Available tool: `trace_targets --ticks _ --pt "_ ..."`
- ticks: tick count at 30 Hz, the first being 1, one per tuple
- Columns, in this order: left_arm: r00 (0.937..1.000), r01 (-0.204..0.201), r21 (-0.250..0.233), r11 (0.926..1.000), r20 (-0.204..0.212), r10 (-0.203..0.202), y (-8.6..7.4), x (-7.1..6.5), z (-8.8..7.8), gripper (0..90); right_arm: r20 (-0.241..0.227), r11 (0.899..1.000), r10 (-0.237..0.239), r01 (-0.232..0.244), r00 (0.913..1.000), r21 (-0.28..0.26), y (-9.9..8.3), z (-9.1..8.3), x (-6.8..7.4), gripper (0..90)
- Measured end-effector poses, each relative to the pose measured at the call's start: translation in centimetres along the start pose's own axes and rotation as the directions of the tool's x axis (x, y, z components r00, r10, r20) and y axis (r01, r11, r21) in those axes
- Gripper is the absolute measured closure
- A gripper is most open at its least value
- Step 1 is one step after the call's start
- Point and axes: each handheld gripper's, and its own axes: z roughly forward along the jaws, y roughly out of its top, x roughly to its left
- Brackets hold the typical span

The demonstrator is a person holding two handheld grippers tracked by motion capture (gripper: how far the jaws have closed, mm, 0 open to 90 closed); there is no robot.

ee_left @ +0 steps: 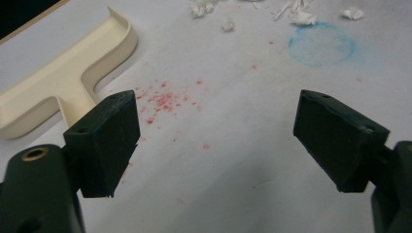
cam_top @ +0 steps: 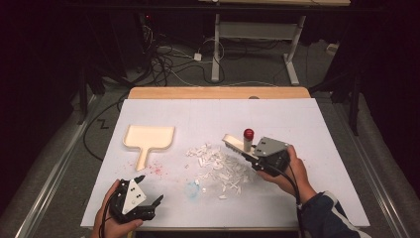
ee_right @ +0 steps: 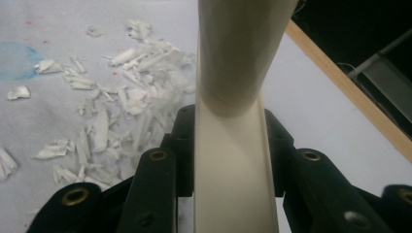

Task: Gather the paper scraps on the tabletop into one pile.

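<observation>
While the right gripper (cam_top: pixel 253 157) is clamped shut on the cream handle of a small brush (cam_top: pixel 236 147), the left gripper (cam_top: pixel 150 189) sits low at the near edge of the desk (cam_top: pixel 307 119) with its jaws spread wide and nothing between them. Looks like a sweep-up job: a scatter of white paper scraps (cam_top: pixel 220 168) lies in the middle of the white sheet covering the desk, and the brush head sits just at the right edge of that pile, bristles down, so it seems set up to push the bits leftward. The cream dustpan (cam_top: pixel 147 140) lies flat off to the left, well apart from the scraps, handle pointing toward the person, which would make it an easy grab for the idle left gripper. The left gripper view has the dustpan handle just beyond its left jaw, so it's probably waiting for that. A small red-capped thing (cam_top: pixel 248 134) stands just behind the brush; can't tell what it is. Some red specks (ee_left: pixel 165 99) and a faint blue ring stain (ee_left: pixel 321 44) mark the sheet near the pan. No brand, label or readable writing anywhere.
</observation>
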Motion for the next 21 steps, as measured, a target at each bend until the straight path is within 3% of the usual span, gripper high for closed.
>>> trace_targets --ticks 1,4,6,10,11,18,19,21 --pt "1.0000 0.001 -0.001 1.0000 0.001 -0.001 0.0 0.0 0.0 16.0 0.025 1.000 0.024 -0.024 0.9994 0.000 -0.5 -1.2 -0.6 67.7" --pt "1.0000 0.000 0.000 1.0000 0.000 0.000 0.0 -0.1 0.0 15.9 0.044 0.999 0.042 -0.042 0.9982 0.001 -1.0 -2.0 -1.1 67.7" --pt "1.0000 0.000 0.000 1.0000 0.000 0.000 0.0 -0.1 0.0 15.9 0.071 0.997 0.077 -0.079 0.9944 0.025 -2.1 -3.1 -1.7 67.7" --pt "1.0000 -0.004 0.003 1.0000 0.002 0.004 0.1 -0.1 0.0 15.9 0.092 0.993 0.102 -0.107 0.9905 0.054 -3.3 -4.0 -2.1 67.7" --pt "1.0000 -0.004 0.003 1.0000 0.003 0.004 0.1 -0.2 0.0 15.9 0.122 0.989 0.112 -0.123 0.9862 0.082 -4.0 -4.3 -2.3 67.7" --pt "0.9999 -0.014 0.007 0.9999 0.004 0.014 0.2 -0.2 0.1 16.0 0.212 0.973 0.097 -0.138 0.9724 0.187 -5.4 -3.6 -2.5 67.7" --pt "0.9999 -0.014 0.007 0.9999 0.006 0.014 0.2 -0.2 0.1 15.9 0.208 0.968 0.081 -0.126 0.9748 0.217 -5.5 -2.9 -2.1 67.7" --pt "0.9999 -0.014 0.007 0.9999 0.008 0.014 0.2 -0.2 0.2 15.9 0.192 0.966 0.084 -0.127 0.9778 0.224 -5.5 -2.7 -2.0 67.7"
